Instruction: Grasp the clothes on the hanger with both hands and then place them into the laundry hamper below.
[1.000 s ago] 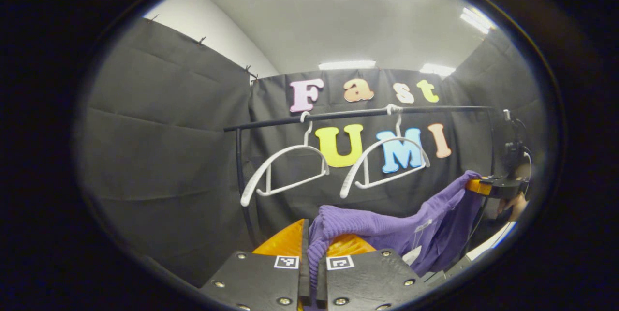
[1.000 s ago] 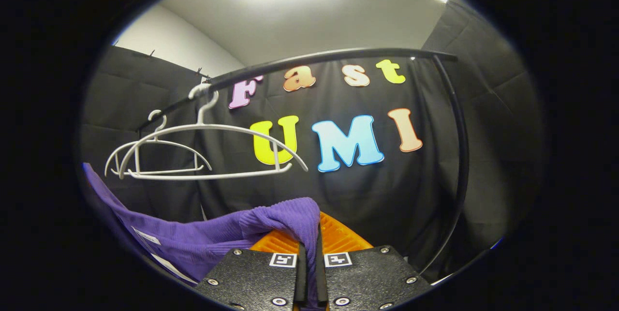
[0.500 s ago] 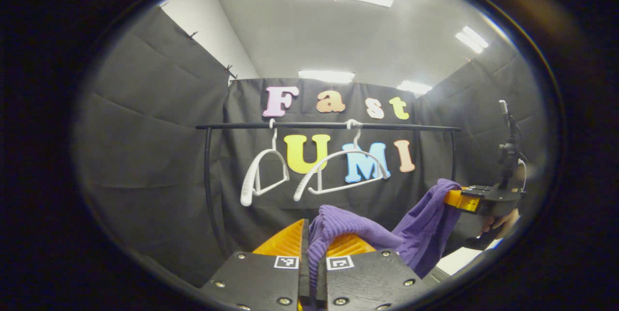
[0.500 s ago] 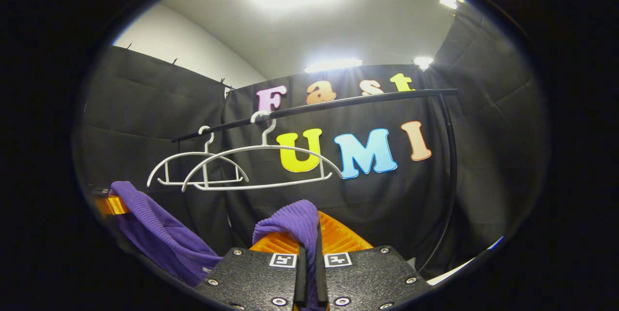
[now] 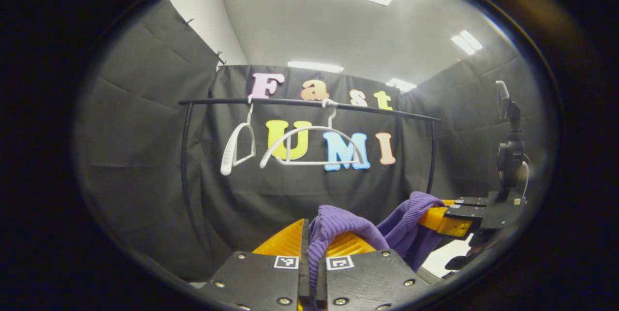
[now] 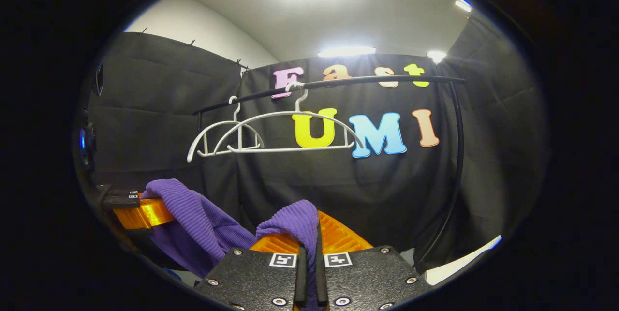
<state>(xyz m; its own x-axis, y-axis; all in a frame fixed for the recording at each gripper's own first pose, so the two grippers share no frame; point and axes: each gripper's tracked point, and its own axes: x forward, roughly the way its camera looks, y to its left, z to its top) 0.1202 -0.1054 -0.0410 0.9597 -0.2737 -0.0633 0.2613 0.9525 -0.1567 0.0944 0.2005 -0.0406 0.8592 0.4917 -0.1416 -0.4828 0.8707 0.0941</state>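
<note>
My left gripper (image 5: 312, 245) is clamped on a bunched fold of the purple ribbed knit garment (image 5: 338, 226), and my right gripper (image 6: 309, 243) pinches another fold of it (image 6: 290, 219). Compared with a second ago, the cloth between them hangs slacker and more bunched, because the two grippers have drawn closer together. The two white plastic hangers (image 5: 309, 144) hang bare on the black metal rail (image 5: 309, 103), now farther off and nearer each other in both views.
</note>
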